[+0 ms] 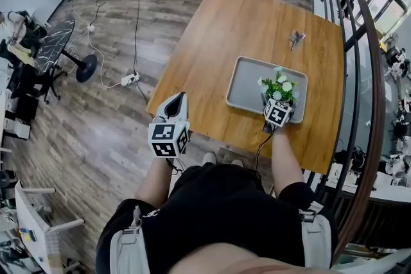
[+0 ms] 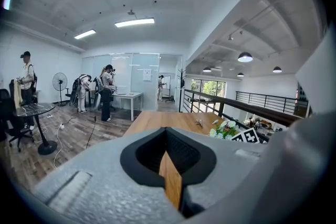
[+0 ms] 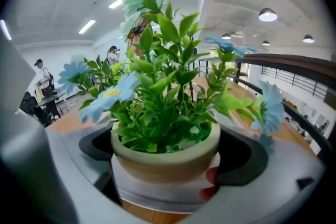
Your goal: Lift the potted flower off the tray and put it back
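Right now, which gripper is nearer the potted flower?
Right. The right gripper is shut on the potted flower; the left gripper hovers at a corner of the table, apart from it.

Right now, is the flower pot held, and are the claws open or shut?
Pot: upright, gripped at the tray's near right corner; lifted or resting, cannot tell.
Right claw: shut on the pot.
Left claw: shut, empty.
Tray: flat on the table.
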